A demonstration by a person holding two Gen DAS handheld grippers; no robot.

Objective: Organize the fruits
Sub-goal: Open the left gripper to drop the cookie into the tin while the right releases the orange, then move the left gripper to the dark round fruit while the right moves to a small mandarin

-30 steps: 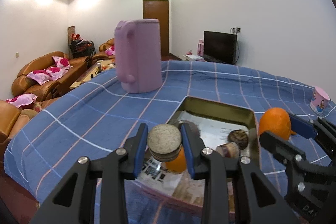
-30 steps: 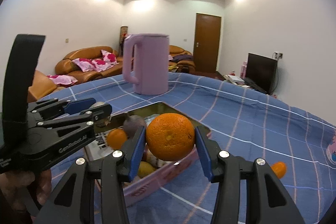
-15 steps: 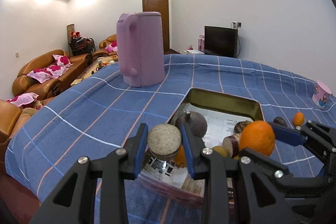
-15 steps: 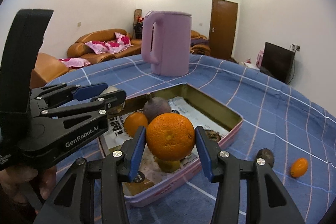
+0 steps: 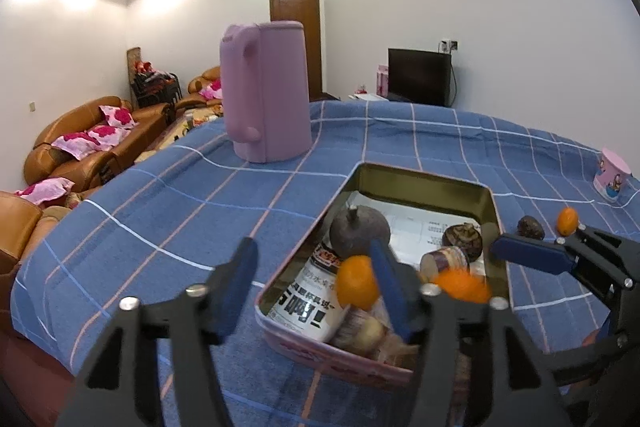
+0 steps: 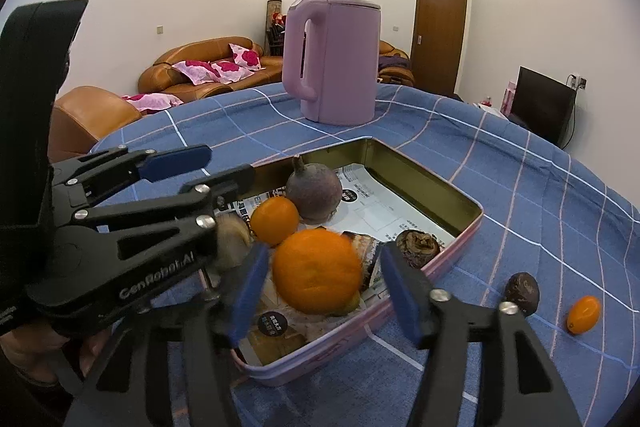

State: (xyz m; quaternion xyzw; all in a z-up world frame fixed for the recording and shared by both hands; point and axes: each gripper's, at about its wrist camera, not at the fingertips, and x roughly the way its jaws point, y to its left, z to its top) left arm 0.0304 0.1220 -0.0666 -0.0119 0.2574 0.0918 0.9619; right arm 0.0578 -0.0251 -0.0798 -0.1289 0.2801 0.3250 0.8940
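Both tongs are opening above the tin tray [image 6: 460, 199] to let their fruits drop inside. The right tongs [image 6: 320, 283] stand wide around the big orange [image 6: 318, 271], no longer pressing it. The left tongs [image 5: 310, 287] are empty; beside the tray, a small orange [image 6: 584, 313] and a dark fruit [image 6: 522, 287] wait on the desk [image 6: 520, 167].

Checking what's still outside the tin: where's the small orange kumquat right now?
In the right wrist view the kumquat lies on the blue checked tablecloth at lower right, outside the tin, just right of a dark round fruit.
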